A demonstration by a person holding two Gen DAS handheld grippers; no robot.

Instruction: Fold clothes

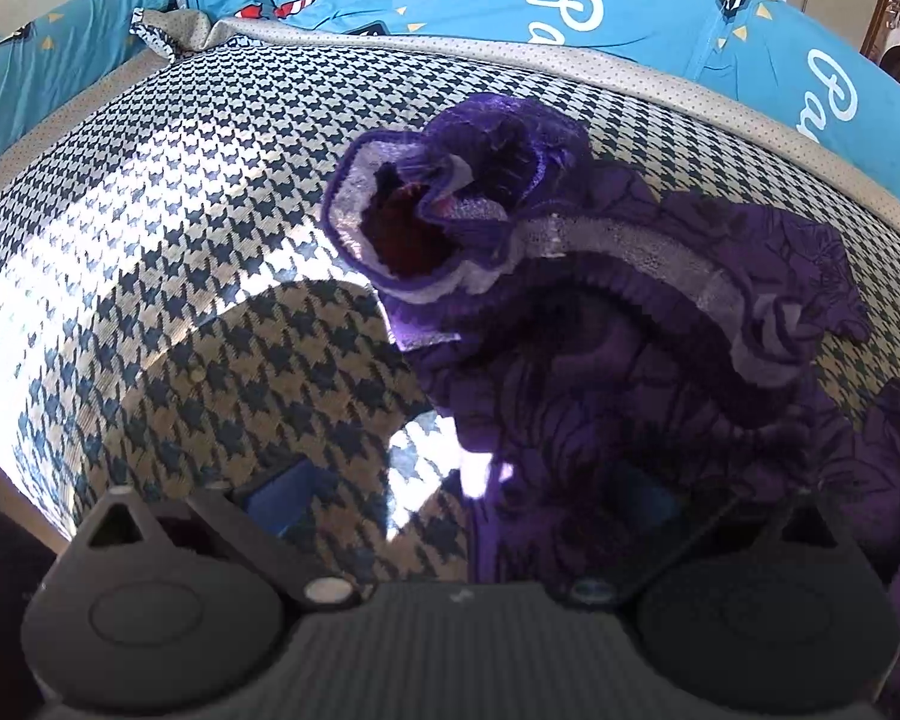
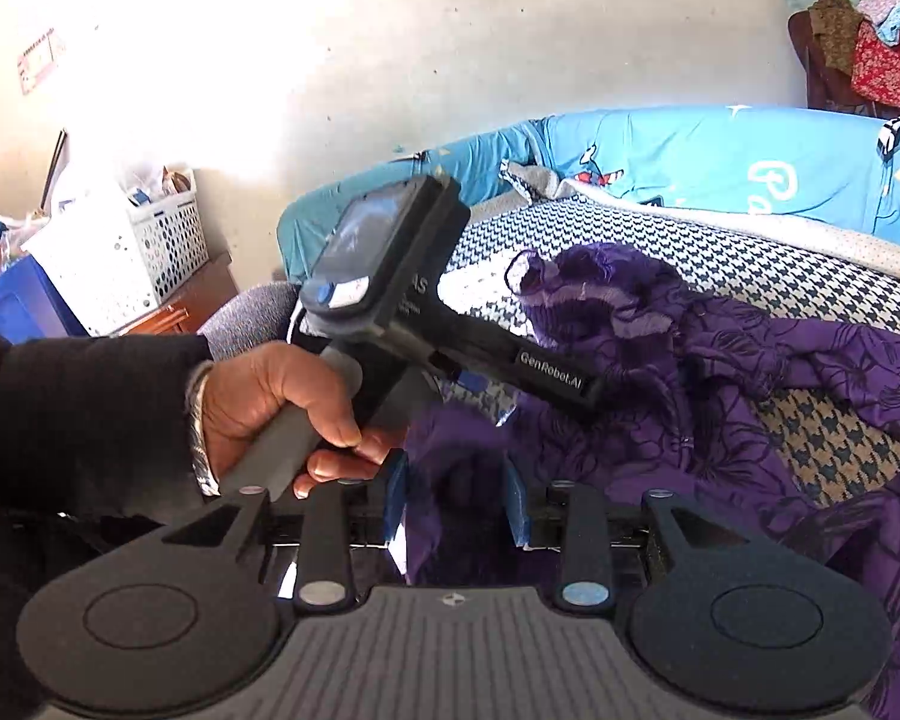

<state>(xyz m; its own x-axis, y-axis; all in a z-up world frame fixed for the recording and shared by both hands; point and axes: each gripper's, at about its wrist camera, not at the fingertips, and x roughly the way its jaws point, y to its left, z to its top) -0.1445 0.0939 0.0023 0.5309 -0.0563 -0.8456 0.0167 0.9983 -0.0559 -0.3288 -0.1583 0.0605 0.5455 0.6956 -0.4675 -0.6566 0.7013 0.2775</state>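
Right wrist view: your right tool [image 2: 456, 507] pinches the purple garment [image 2: 720, 372] loosely (left tool [image 1: 468, 504] gapes wide, empty), so lifting may drop it.

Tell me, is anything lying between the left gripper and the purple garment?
Nothing visible. The left gripper hangs open over the checked bed cover, and the purple garment lies directly ahead, its edge already at one finger.

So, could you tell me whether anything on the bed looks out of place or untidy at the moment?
Yes: the purple garment lies crumpled on the houndstooth cover, its silvery-trimmed neckline bunched and gaping, not laid flat. In the right wrist view, a fold of it sits between the pads of the right gripper.
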